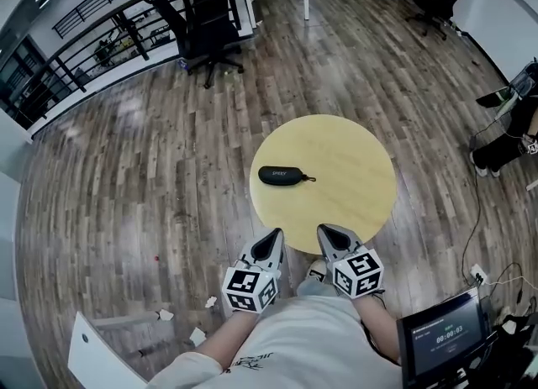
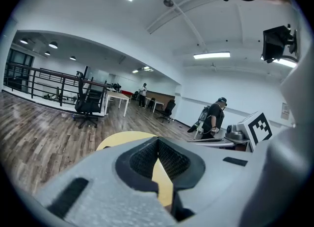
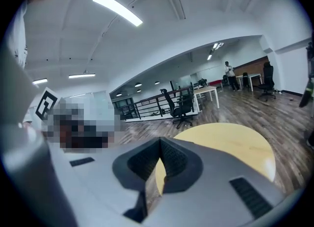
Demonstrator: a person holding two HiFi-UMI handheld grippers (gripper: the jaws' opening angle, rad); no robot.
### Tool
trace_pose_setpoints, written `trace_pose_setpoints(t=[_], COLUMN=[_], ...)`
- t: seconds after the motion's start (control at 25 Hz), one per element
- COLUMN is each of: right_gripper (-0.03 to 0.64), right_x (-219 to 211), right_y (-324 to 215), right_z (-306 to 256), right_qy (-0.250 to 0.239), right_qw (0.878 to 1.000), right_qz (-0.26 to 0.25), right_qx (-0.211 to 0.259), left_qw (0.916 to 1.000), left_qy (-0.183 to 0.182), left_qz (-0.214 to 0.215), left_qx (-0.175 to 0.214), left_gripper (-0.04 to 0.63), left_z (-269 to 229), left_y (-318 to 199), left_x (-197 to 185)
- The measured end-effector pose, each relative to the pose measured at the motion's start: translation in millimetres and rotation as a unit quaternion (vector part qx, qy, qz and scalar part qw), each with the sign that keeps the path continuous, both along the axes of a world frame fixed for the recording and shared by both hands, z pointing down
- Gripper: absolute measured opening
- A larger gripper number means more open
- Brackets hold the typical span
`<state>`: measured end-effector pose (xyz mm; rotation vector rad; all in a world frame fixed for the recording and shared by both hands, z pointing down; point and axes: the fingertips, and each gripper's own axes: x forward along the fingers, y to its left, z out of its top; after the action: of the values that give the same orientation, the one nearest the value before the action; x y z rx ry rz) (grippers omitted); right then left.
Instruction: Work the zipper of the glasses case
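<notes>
**Desk:** What's at far left?

**Me:** Grey-brown plank floor (image 1: 126, 169), worn and streaky. Next comes my left claw (image 1: 273, 236), a pale grey moulded shell that tapers to a point, with one black-and-white marker cube (image 1: 250, 287) behind it. Its own view shows the left claw (image 2: 158, 145) closed tip to tip. The black cross-hatched pads (image 2: 142, 160) meet at the point, with only a sliver of yellow counter showing lower down. It grips nothing.

**Desk:** And the case?

**Me:** One glasses case (image 1: 282, 176), black, smooth and long-oval, lies flat on the left half of the round counter (image 1: 353, 169). The counter is a pale yellow wood-grain disc. The case lies crosswise, with its zip pull (image 1: 309, 180) sticking out of the right end. It lies beyond both tips and well apart from them, closest to being in line with the left claw.

**Desk:** The right side?

**Me:** My right claw (image 1: 326, 232) has the same grey shell and one marker cube (image 1: 359, 272), and hovers at the counter's near edge. Seen from its own camera, the right claw (image 3: 160, 145) is also pinched closed at the tips, with nothing between them.

**Desk:** Tally?

**Me:** Two claws, two cubes, one case, one counter.
</notes>
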<state>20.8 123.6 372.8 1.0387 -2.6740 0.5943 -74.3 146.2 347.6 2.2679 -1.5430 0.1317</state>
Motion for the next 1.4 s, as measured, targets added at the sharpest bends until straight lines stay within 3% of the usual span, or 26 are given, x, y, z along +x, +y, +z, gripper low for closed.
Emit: trace_pose_setpoints(t=[0.2,0.6,1.0,1.4], right_gripper=[0.000,0.000,0.000,0.000], right_x=[4,-9,-31,-40], right_y=[-41,-80,-94,-131], right_z=[0,7,20,56], right_qy=[-0.004,-0.009,0.018,0.058], right_qw=[1.000,1.000,0.999,0.997], right_qz=[-0.008,0.024,0.036,0.038], right_qx=[0.001,-0.015,-0.017,-0.020], left_qw=[0.9999,0.9996,0.9987,0.9962], left_qy=[-0.011,-0.024,-0.015,-0.026], left_qz=[-0.008,0.014,0.044,0.066], left_qx=[0.010,-0.008,-0.022,-0.050], left_gripper=[0.005,0.003,0.005,0.005], left_z=[-6,-4,6,50], left_y=[-40,-86,-107,-148], left_x=[9,-17,-31,-31])
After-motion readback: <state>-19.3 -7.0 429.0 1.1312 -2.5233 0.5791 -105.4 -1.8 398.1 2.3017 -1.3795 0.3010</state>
